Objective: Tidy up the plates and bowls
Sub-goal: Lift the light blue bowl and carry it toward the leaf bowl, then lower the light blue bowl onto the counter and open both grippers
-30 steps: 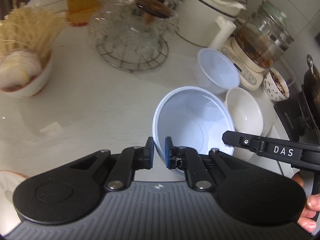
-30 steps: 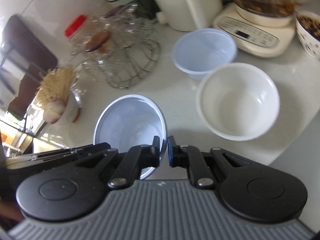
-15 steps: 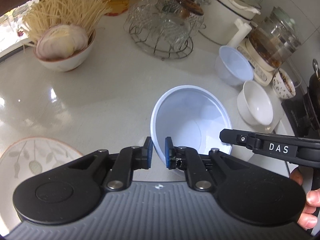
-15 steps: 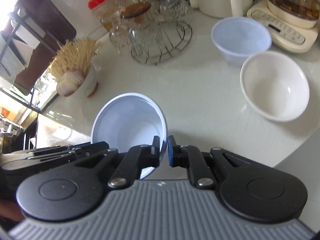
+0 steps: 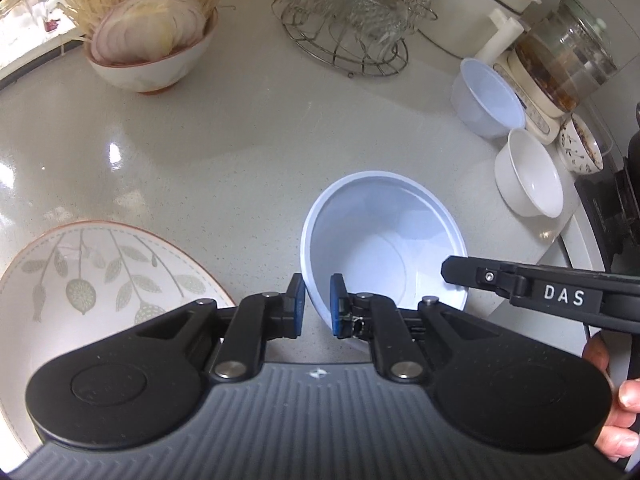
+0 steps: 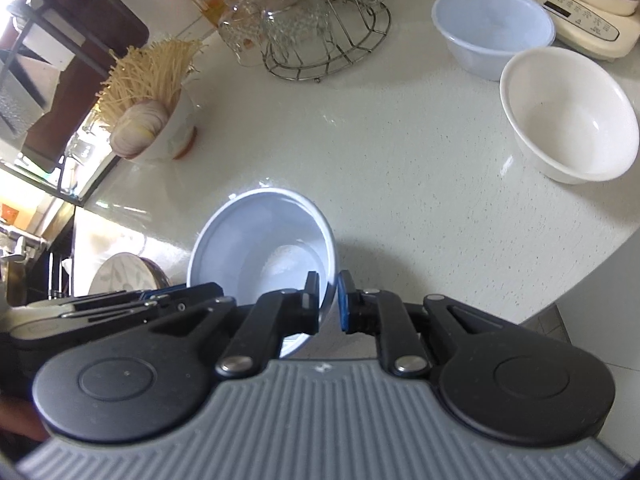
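**Blue bowl carried by both grippers**

The left gripper and right gripper are each clamped on opposite sides of the blue bowl's rim, holding it tilted above the counter, right of the leaf-patterned plate. Keep both hands level and moving together, then lower gently before letting go, perhaps toward the other bowls far right.
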`<action>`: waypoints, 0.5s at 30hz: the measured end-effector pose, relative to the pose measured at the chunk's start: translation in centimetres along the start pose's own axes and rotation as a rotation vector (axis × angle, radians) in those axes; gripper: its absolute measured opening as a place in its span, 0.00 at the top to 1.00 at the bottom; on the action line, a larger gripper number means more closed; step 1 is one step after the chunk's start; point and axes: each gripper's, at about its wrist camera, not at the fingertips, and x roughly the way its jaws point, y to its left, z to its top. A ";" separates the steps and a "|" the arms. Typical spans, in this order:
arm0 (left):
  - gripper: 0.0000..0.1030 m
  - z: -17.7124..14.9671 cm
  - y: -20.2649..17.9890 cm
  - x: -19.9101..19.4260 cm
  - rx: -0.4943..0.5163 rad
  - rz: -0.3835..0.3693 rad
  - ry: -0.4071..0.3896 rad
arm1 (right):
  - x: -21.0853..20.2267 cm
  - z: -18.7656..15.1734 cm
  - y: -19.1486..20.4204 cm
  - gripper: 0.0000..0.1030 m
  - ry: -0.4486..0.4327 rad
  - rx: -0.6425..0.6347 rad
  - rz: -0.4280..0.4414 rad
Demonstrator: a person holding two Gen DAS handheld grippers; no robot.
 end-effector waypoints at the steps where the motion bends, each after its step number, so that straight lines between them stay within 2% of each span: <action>1: 0.86 0.1 -0.1 0.1 0.004 -0.003 0.002 | 0.1 0.1 -0.1 0.87 0.003 0.005 -0.002; 4: 0.85 0.2 -0.2 0.4 0.009 -0.008 0.012 | 0.3 0.2 -0.5 0.87 0.010 0.027 0.000; 9: 0.72 0.4 -0.3 0.8 0.013 -0.008 0.023 | 0.8 0.4 -0.6 0.87 0.032 0.030 0.003; 12: 0.59 0.6 -0.5 1.0 0.017 0.000 0.027 | 0.8 0.6 -0.4 0.87 0.030 0.020 0.010; 14: 0.46 0.6 -0.5 0.8 0.018 0.013 0.016 | 0.7 0.7 -0.3 0.87 0.021 0.013 0.016; 15: 0.46 0.7 -0.4 0.6 0.016 0.021 0.005 | 0.7 0.8 -0.3 0.86 0.017 0.011 0.015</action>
